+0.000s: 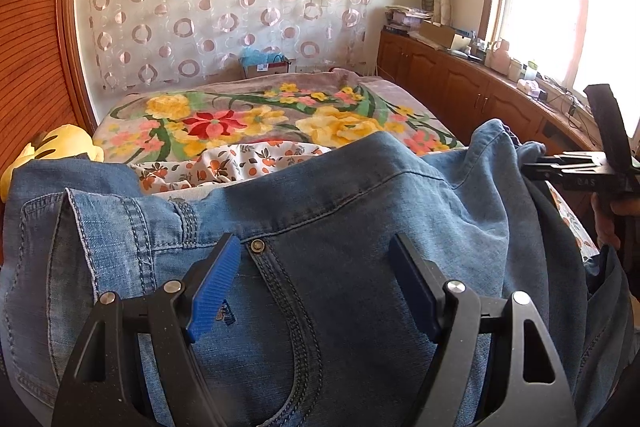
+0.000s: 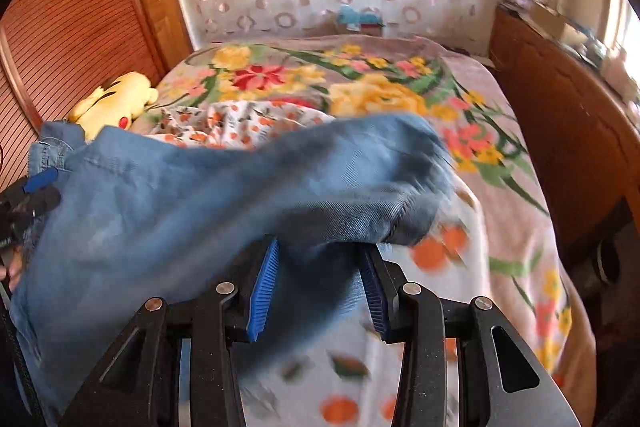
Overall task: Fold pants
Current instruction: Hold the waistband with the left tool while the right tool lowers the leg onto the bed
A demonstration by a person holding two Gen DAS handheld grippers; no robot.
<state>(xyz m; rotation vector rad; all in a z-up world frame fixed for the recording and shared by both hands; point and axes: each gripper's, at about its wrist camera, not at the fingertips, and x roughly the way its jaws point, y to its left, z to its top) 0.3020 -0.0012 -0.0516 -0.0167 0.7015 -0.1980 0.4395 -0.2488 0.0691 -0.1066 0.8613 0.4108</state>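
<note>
Blue denim pants point(image 1: 340, 227) lie bunched on the bed, waistband and a metal rivet point(image 1: 256, 246) close to my left gripper point(image 1: 316, 251). Its blue-padded jaws stand wide apart over the denim, not clamping it. In the right wrist view the pants point(image 2: 200, 195) spread from the left, blurred by motion. My right gripper point(image 2: 320, 259) has its jaws apart with a fold of denim lying between them, not pinched. The right gripper also shows at the right edge of the left wrist view point(image 1: 560, 167), next to the raised cloth edge.
A floral blanket point(image 1: 260, 119) covers the bed, with an orange-print sheet point(image 2: 400, 307) under the pants. A yellow plush toy point(image 2: 116, 99) lies at the left by a wooden slatted panel point(image 1: 32, 67). Wooden cabinets point(image 1: 460, 83) with clutter run along the right under a window.
</note>
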